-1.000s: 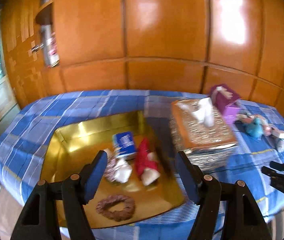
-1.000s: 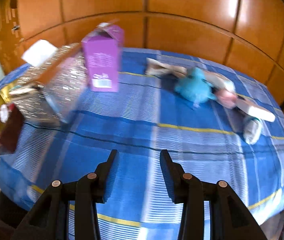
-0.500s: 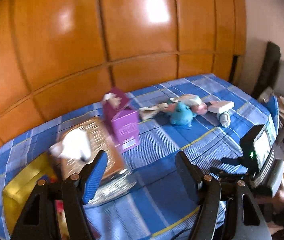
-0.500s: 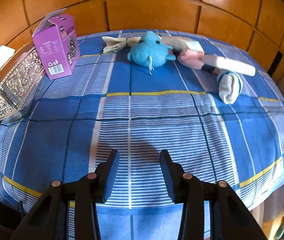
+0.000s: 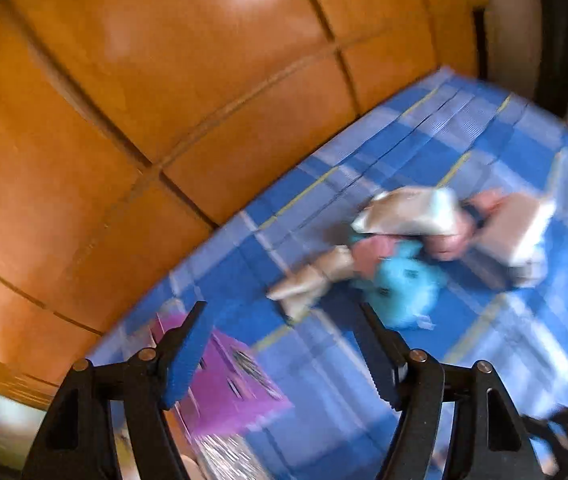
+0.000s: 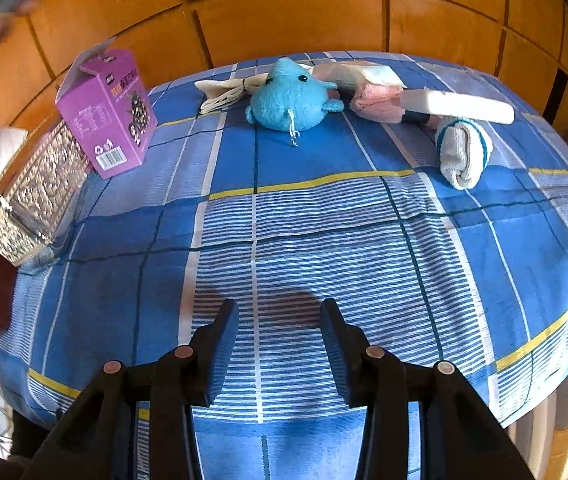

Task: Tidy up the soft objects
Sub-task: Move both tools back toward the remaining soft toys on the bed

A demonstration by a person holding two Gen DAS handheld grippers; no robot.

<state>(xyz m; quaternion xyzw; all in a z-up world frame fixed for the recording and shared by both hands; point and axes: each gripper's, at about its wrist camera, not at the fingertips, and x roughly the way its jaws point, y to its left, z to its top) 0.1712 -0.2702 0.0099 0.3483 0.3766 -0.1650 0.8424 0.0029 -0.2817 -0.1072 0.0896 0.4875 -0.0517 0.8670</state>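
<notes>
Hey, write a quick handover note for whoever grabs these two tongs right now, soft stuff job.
Left tongs: jaws opening, nothing between them, aimed toward the soft pile.
Right tongs: open, empty, over bare tablecloth.
Soft things all at the far edge of the cloth: blue plush, cream bow, pink cloth, rolled white sock.
Purple box and silver tissue box stand at the left.
Nothing from this pile is picked yet; all four remain.

Glossy orange wood-panelled wall [image 6: 292,20] with light glare, table under blue plaid cloth [image 6: 324,240]
</notes>
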